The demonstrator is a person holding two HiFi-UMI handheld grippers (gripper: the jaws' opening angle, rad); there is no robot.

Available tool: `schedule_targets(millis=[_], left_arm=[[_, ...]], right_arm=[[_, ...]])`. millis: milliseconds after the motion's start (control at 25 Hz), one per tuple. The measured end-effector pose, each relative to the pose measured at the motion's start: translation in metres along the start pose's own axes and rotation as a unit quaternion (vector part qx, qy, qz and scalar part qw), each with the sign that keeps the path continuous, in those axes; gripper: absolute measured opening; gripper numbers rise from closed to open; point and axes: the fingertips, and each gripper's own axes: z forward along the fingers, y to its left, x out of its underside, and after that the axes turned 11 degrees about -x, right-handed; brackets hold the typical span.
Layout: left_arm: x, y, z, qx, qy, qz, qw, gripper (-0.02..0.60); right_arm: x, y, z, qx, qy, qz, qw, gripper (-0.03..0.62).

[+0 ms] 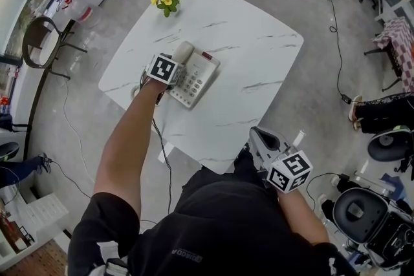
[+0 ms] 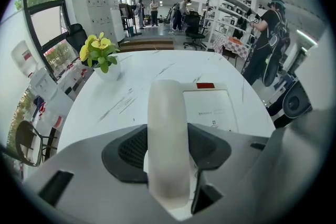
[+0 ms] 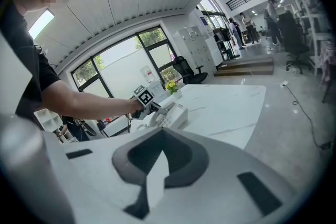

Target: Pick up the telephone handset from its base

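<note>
While the right gripper [image 3: 160, 149] hung close to the person's waist, off the near edge of the counter, its jaws were drawn together with nothing between them. Farther out, the left gripper [image 2: 169, 157] pointed steeply down over the telephone. Its jaws stood spread as wide as they go, one on each side of the cream-coloured, rounded plastic handset [image 2: 166, 113]. They straddled the handset without clamping it.

The handset lay in its cradle along the left side of the cream, wedge-shaped telephone base [image 1: 199, 82], which sat near the left edge of the white, marble-veined square counter [image 1: 252, 55]. It ran lengthwise away from the left gripper, and a keypad and a small red label lay just to its right.

Judging by its look, the handset should be light and stiff, a hard, smooth shell that could slip under a weak pinch. The slimmer middle of its grip, between the two thicker ends, seemed the best place to close on, with a straight lift to clear the cradle. Whether a cord would tug at it could not be told.

Beyond the telephone, near the counter's far corner, stood a small pot of yellow flowers with green leaves [image 1: 167, 0].
</note>
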Motion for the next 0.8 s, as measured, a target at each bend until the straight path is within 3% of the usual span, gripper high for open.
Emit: schedule_targets(millis=[320,800], left_arm=[[-0.005,0.004,-0.028,-0.017,-0.009,-0.003,0.9998,0.224],[-0.01,0.027,-0.112,-0.041,-0.076,-0.026,0.9959,0.224]], right_arm=[[-0.004,0.007,-0.007,0.0,-0.009,-0.012,1.0,0.0],[-0.033,0.036,0.001,-0.025,-0.034,-0.057,0.998,0.0]])
